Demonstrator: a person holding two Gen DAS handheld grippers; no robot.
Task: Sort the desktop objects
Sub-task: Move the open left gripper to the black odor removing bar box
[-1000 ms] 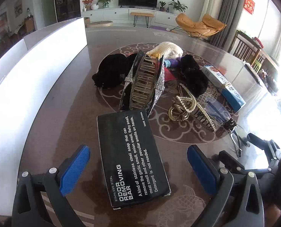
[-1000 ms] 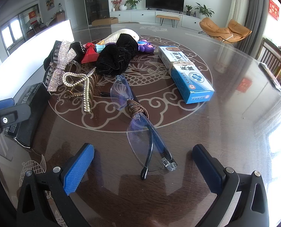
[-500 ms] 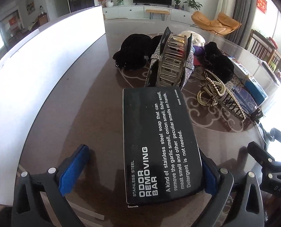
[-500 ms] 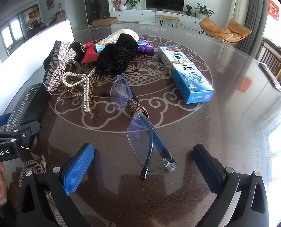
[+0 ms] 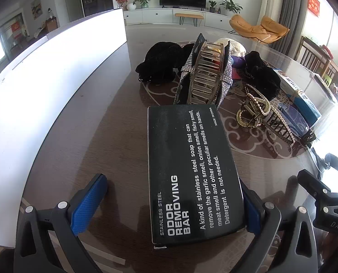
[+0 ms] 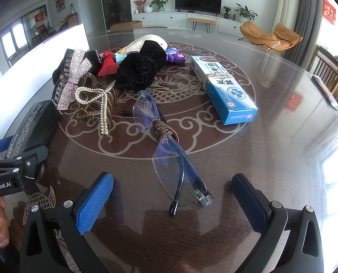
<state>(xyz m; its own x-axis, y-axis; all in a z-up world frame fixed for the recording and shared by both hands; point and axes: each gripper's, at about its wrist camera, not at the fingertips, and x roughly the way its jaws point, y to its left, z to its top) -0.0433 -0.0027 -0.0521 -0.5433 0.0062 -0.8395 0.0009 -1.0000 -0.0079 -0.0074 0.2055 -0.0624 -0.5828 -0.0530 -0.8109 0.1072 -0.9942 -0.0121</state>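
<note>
A: Largest first: glass-topped table [image 6: 282, 118], glossy and slick. White bin wall [image 5: 55, 86] along its left edge.

B: Next, black box [image 5: 191, 173], flat on the table between the left gripper [image 5: 171, 204] fingers. Right pad against the box's long side; left pad [image 5: 89, 202] well clear. Spread wide, nothing clamped yet.

A: Handling?

B: Probably light, stiff cardboard; smooth faces, likely to slide on glass. Best taken across the two long sides, near the middle.

A: Then blue carton [image 6: 223, 91], apart to the right. Rhinestone hair claw [image 5: 205, 72] just beyond the black box; pearl clip [image 5: 257, 111] beside it.

B: Smallest: glasses [image 6: 166, 147], folded, just ahead of the right gripper [image 6: 171, 202]. Fingers wide apart, empty. Thin lenses, presumably fragile; hold at the wrapped bridge, not the lenses.
</note>
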